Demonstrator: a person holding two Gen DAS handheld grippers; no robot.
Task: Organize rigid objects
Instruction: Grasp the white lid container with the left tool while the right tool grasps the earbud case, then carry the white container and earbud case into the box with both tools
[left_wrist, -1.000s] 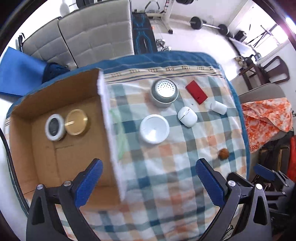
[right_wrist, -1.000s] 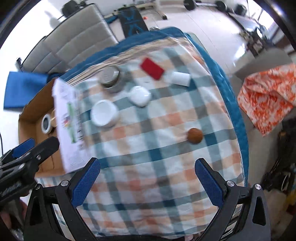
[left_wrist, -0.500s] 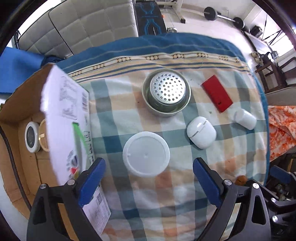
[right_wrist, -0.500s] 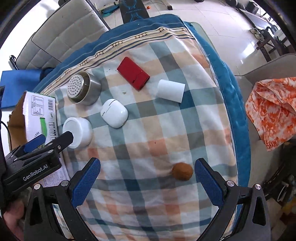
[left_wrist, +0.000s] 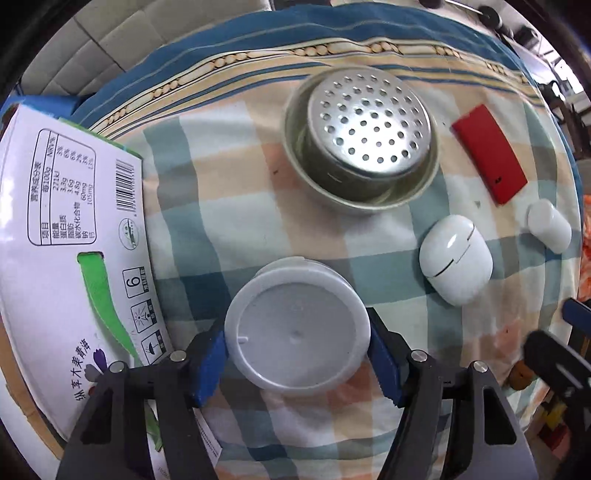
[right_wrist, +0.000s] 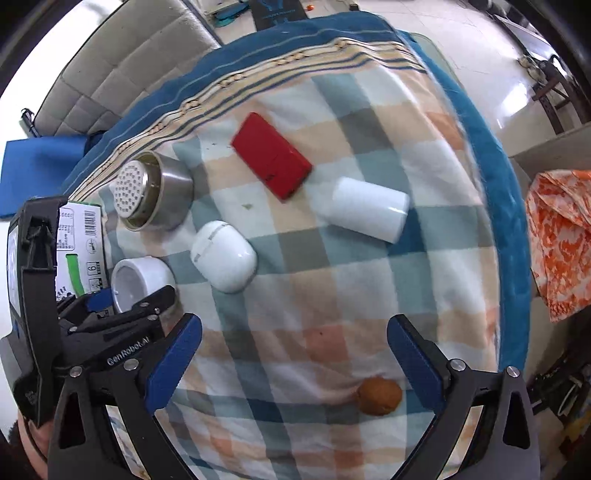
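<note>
My left gripper (left_wrist: 297, 363) is shut on a round white jar (left_wrist: 297, 332) that stands on the checked cloth; the jar also shows in the right wrist view (right_wrist: 138, 280). Beyond it are a steel bowl with a perforated insert (left_wrist: 364, 142), a white oval case (left_wrist: 456, 258), a red flat box (left_wrist: 489, 162) and a white cylinder (left_wrist: 548, 227). My right gripper (right_wrist: 295, 354) is open and empty above the cloth. A brown ball (right_wrist: 378, 396) lies near its right finger.
A cardboard box flap with printed labels (left_wrist: 66, 240) stands just left of the jar. The cloth's blue border (right_wrist: 491, 177) marks the table's right edge. An orange patterned fabric (right_wrist: 557, 236) lies beyond it. Grey cushions (right_wrist: 122, 66) are behind the table.
My left gripper has moved forward and down over the white jar and closed on it. My right gripper has moved closer to the cloth and stays open.
</note>
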